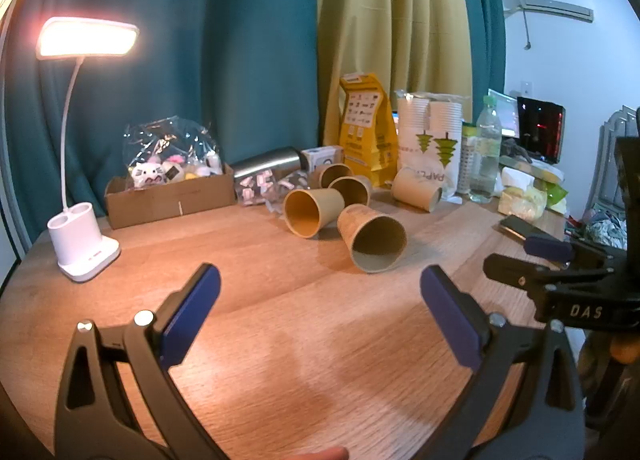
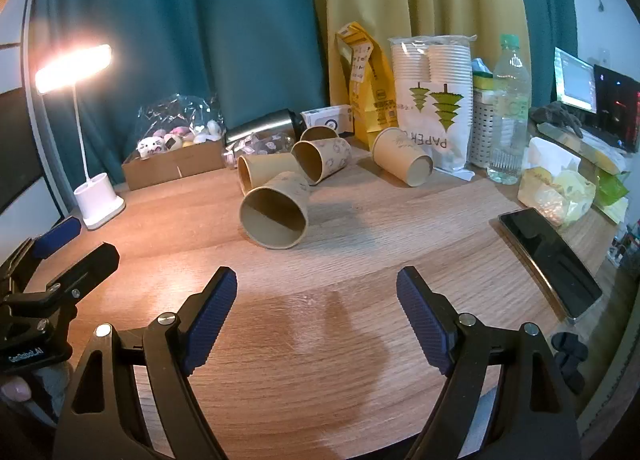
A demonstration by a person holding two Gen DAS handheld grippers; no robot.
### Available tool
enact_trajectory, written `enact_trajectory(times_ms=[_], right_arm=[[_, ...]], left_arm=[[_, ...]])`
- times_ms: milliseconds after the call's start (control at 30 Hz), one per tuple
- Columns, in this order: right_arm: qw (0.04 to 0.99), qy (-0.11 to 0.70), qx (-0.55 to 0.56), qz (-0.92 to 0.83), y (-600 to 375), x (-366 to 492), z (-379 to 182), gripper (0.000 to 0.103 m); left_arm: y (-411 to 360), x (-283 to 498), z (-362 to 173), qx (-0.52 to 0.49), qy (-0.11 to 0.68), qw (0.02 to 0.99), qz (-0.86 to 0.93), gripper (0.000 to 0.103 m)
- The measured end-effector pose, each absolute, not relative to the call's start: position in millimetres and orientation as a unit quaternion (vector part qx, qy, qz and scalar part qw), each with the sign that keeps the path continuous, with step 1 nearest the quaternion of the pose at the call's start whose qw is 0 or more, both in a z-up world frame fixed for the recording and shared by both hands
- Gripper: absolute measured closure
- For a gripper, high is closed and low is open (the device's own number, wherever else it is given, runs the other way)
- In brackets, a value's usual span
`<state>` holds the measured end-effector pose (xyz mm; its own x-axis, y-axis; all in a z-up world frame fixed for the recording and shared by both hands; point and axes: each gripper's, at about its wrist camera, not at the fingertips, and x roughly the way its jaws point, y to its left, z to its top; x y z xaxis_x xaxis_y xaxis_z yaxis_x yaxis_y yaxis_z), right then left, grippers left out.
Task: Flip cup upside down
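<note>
Several tan paper cups lie on their sides on the wooden table (image 1: 280, 340). The nearest cup (image 1: 372, 238) has its mouth toward me; it also shows in the right wrist view (image 2: 276, 212). Behind it lie more cups (image 1: 314, 210) (image 2: 320, 160), and one apart at the right (image 1: 416, 189) (image 2: 402, 162). My left gripper (image 1: 320, 308) is open and empty, short of the nearest cup. My right gripper (image 2: 316, 308) is open and empty, also short of it; it shows in the left wrist view (image 1: 520, 256) at the right.
A lit white desk lamp (image 1: 86, 244) stands at the left. A cardboard box of toys (image 1: 168, 196), a steel flask (image 1: 268, 166), a yellow bag (image 1: 366, 132), a pack of paper cups (image 1: 430, 140) and a water bottle (image 1: 486, 152) line the back. A phone (image 2: 550, 256) lies at the right.
</note>
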<state>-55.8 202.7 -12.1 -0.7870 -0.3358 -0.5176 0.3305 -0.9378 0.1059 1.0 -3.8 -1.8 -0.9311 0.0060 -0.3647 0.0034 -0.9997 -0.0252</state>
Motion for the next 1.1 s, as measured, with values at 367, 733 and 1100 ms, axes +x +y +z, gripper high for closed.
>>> enact_trajectory(times_ms=[367,733,1100], right_arm=[[0.176,-0.005,0.275,-0.945,203.9,-54.6,-11.8,0.018],[0.176,-0.006,0.275,-0.945,203.4,-54.2,-12.1,0.018],[0.176,-0.005,0.275,-0.945,204.6,-54.3,-12.5,0.018]], left_arm=[[-4.0,0.6,-1.5,-0.187,-0.013,0.001,0.982,0.002],[-3.6,0.6,-1.1,-0.187,-0.013,0.000,0.982,0.002],[-3.2,0.6,-1.2,-0.188,-0.014,0.000,0.982,0.002]])
